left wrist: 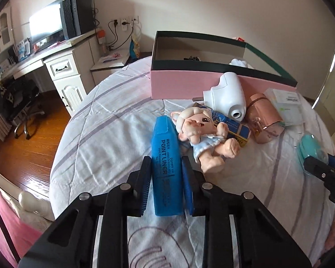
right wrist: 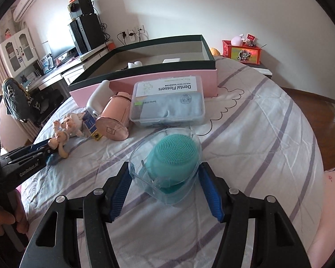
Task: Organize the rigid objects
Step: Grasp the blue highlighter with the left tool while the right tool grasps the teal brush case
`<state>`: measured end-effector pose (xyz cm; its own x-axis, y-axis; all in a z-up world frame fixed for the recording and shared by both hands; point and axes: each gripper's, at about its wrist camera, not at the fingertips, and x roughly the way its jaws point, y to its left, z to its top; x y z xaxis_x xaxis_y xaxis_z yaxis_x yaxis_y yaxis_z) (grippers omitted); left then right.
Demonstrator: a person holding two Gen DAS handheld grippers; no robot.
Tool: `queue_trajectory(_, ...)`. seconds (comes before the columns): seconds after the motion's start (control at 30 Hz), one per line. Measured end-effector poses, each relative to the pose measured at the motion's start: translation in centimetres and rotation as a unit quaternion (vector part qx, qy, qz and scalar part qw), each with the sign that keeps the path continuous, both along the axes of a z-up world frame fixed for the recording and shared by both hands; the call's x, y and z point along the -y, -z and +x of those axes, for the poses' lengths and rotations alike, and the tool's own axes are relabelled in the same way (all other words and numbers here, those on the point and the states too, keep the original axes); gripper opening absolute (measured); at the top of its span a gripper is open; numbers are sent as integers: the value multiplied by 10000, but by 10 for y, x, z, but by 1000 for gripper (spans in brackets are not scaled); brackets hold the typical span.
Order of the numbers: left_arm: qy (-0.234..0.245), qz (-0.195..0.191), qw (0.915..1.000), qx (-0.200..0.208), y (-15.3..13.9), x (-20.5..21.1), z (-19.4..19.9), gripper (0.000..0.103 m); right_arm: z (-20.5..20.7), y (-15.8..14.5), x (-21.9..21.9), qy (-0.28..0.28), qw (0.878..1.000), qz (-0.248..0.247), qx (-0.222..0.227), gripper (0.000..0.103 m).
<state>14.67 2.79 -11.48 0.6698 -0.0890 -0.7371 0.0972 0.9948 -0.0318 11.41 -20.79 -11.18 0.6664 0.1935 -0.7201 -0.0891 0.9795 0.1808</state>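
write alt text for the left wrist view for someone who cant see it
The left gripper has its fingers around a blue Point Liner highlighter lying on a striped bedspread. Beyond it lie a doll, a white plug-in device and a pink box.

From the left wrist we looked low and close along the fingers toward the pink box (left wrist: pixel 185 84). Our right wrist view faced that box (right wrist: pixel 167 82) from further right, and both shared the doll (left wrist: pixel 203 131) (right wrist: pixel 63 131) and bedspread (left wrist: pixel 105 134) (right wrist: pixel 256 122).
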Motion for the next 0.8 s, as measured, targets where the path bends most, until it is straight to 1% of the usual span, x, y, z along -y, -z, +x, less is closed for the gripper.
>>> queue_trajectory(0.07,41,-81,9999,46,-4,-3,-10,26,-4,-3,0,7,10000,24,48,62)
queue_trajectory(0.2,121,-368,9991,160,-17,-11,-28,26,-13,-13,0,2,9998,44,171,61)
queue_trajectory(0.27,204,-449,9985,243,-24,-10,-37,26,-16,-18,-1,-10,9997,52,233,61)
queue_trajectory(0.4,360,-448,9977,357,-35,-4,-46,26,-22,-26,-2,-48,9993,63,356,60)
queue_trajectory(0.47,495,-589,9965,340,-37,-2,-49,26,-25,-29,-4,-87,9992,65,385,59)
queue_trajectory(0.53,479,-576,9969,239,-35,-1,-48,26,-27,-29,-4,-98,9993,51,365,59)
queue_trajectory(0.63,463,-662,9965,191,-30,-2,-47,26,-27,-27,-3,-113,9994,66,325,59)
queue_trajectory(0.7,434,-727,9964,85,-24,-2,-41,26,-26,-22,-3,-126,9995,77,266,59)
queue_trajectory(0.8,363,-708,9968,-68,-14,0,-36,27,-26,-20,-3,-138,9995,117,261,59)
